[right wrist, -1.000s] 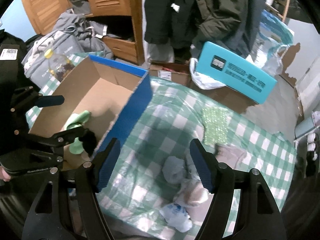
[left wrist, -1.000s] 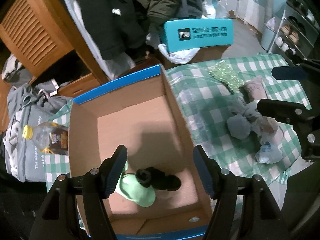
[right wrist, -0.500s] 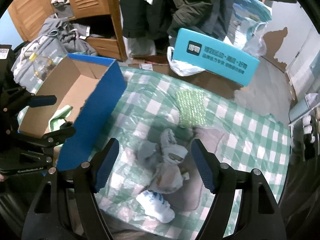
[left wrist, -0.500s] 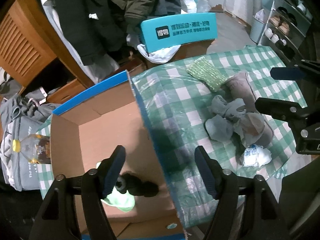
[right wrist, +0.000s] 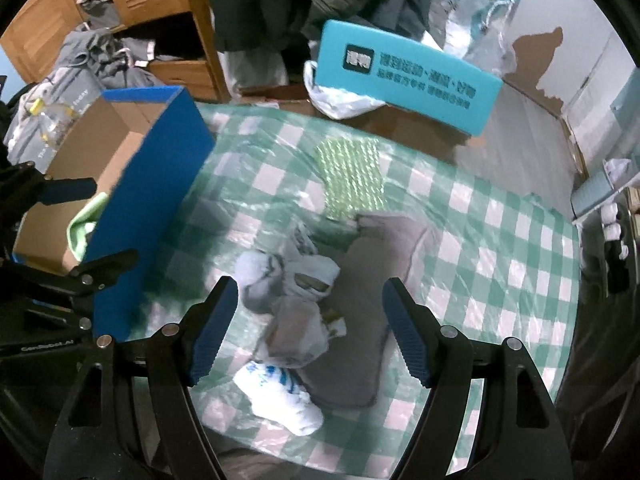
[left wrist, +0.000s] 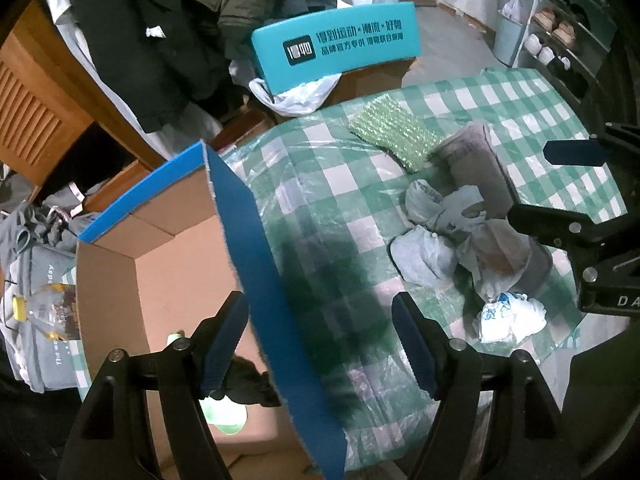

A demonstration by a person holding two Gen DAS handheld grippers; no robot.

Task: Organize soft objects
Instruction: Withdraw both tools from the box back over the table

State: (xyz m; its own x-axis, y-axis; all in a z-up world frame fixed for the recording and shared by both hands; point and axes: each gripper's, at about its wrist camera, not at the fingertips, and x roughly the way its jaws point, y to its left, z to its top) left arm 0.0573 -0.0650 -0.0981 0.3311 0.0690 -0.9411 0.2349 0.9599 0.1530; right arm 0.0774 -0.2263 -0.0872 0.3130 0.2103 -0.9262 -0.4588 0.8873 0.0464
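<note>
Soft objects (right wrist: 296, 292): heaped loosely mid-table on green-and-white checked cloth (right wrist: 480, 240) under clear plastic film. Pale grey bundles (left wrist: 424, 252) knotted together at centre of heap; larger grey-brown fabric piece (right wrist: 360, 320) beneath and to one side; white item with blue print (right wrist: 280, 392) at near edge of heap; green textured pad (right wrist: 352, 176) flat on cloth just beyond heap, touching grey-brown fabric at one corner.

Cardboard box (left wrist: 248, 240), blue outside, plain brown inside: open-topped, standing on same cloth beside heap. Contents: light green soft item (left wrist: 224, 416) and black soft item (left wrist: 248, 384), touching, at near end of box floor.

Left gripper (left wrist: 320, 344): jaws wide apart, nothing between them, poised above near blue wall of box, one finger over box interior, other over cloth.

Right gripper (right wrist: 308, 328): jaws wide apart, nothing held, poised directly over heap, fingers (right wrist: 212, 328) flanking grey bundles and grey-brown fabric without visible contact.

Surroundings: teal printed box (left wrist: 336, 48) beyond table with white plastic bag (left wrist: 296, 96) below it; dark jackets (left wrist: 160, 32) hanging behind; slatted wooden cabinet (left wrist: 36, 112); grey bag (left wrist: 36, 280) with plastic bottle (left wrist: 52, 312), yellow-capped, lying on it beside box; shelf of shoes (left wrist: 560, 36) at far side.
</note>
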